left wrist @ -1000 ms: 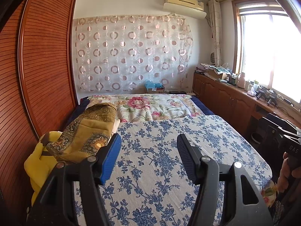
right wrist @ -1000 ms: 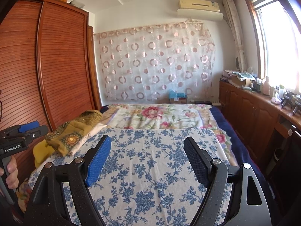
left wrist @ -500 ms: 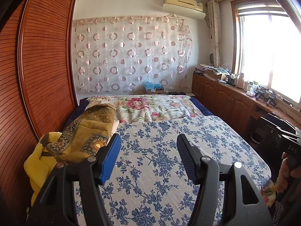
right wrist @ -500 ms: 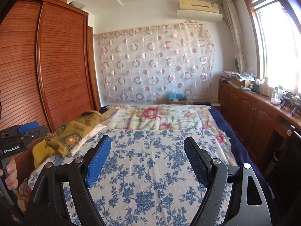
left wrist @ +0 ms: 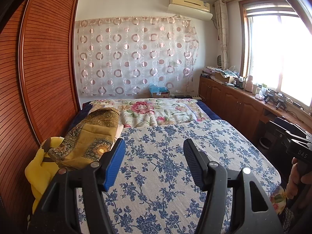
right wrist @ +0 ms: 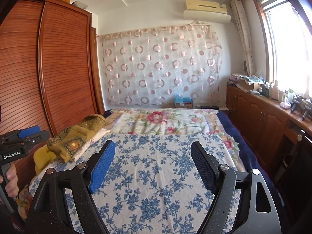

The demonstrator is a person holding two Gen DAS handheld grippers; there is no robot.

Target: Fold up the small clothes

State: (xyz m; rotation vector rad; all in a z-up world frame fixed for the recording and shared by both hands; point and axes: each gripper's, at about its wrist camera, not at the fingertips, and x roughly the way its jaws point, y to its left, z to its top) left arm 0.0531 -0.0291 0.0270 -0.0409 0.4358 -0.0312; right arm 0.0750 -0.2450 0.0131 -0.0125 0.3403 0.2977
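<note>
A blue-flowered quilt (left wrist: 171, 167) covers the bed, with a rose-patterned blanket (left wrist: 156, 111) beyond it. A wooden wardrobe (right wrist: 64, 74) stands on the left. A circle-patterned curtain (left wrist: 136, 54) hangs below an air conditioner (left wrist: 190, 5).

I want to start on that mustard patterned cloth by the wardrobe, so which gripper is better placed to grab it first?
Probably left. The left gripper is open, and the mustard cloth lies just beside its blue finger. From the right gripper, also open, the cloth sits farther off, across the floral bedspread.
</note>
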